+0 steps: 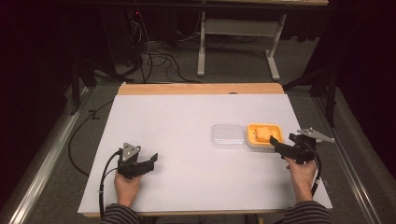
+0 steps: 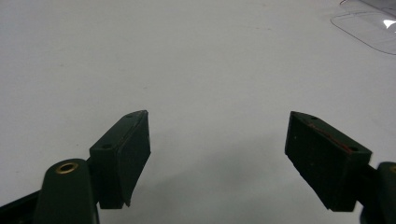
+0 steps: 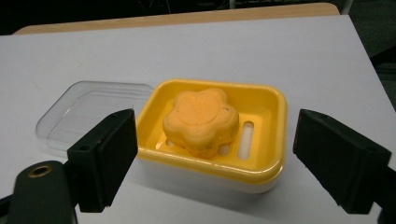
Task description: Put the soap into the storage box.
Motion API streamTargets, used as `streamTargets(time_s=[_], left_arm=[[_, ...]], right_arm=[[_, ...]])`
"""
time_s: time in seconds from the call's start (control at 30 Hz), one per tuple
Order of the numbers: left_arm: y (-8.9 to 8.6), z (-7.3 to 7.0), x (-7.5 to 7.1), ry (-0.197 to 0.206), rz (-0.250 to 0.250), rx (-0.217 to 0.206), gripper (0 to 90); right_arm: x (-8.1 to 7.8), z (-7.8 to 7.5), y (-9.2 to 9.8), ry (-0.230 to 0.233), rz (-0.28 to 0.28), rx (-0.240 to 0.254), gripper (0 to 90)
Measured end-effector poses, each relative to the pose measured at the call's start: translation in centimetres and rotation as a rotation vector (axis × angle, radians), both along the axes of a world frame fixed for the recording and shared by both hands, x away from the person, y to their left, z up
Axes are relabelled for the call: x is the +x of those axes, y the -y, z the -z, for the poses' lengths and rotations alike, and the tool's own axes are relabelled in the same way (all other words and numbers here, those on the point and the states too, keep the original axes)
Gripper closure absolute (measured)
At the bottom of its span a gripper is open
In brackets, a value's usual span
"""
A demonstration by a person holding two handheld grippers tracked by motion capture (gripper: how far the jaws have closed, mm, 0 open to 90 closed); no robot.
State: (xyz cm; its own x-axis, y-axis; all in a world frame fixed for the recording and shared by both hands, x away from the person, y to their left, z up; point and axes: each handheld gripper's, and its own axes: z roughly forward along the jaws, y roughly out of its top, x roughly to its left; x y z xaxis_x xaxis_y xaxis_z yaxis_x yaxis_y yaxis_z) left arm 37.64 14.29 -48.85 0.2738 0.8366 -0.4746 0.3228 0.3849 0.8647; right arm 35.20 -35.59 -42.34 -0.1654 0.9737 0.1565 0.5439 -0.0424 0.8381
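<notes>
The orange flower-shaped soap [image 3: 201,120] lies in the yellow plastic soap dish [image 3: 275,116], at 3 o'clock on the white table [image 1: 177,116]. The clear plastic lid [image 3: 88,109] lies touching it at its 9 o'clock. The right gripper [image 3: 215,163] is open and empty before the dish; the left gripper [image 2: 217,158] is open too. Probably closing the dish is next: the lid must be gripped by its rim.

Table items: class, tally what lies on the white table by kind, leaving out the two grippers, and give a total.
Orange flower-shaped soap: 1
Yellow soap dish: 1
Clear plastic lid: 1
Total: 3
</notes>
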Motion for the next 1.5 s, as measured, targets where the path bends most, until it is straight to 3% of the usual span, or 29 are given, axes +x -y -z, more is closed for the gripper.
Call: streamTargets(time_s=[0.73, 1.5], left_arm=[[0.0, 0.0, 0.0, 0.002, 0.0, 0.004, 22.9], [0.0, 0.0, 0.0, -0.001, -0.001, 0.001, 23.0]], right_arm=[[-2.3, 0.8, -0.9, 0.061, -0.026, 0.016, 14.6], [-2.8, 1.4, -2.8, 0.062, -0.089, 0.013, 15.4]])
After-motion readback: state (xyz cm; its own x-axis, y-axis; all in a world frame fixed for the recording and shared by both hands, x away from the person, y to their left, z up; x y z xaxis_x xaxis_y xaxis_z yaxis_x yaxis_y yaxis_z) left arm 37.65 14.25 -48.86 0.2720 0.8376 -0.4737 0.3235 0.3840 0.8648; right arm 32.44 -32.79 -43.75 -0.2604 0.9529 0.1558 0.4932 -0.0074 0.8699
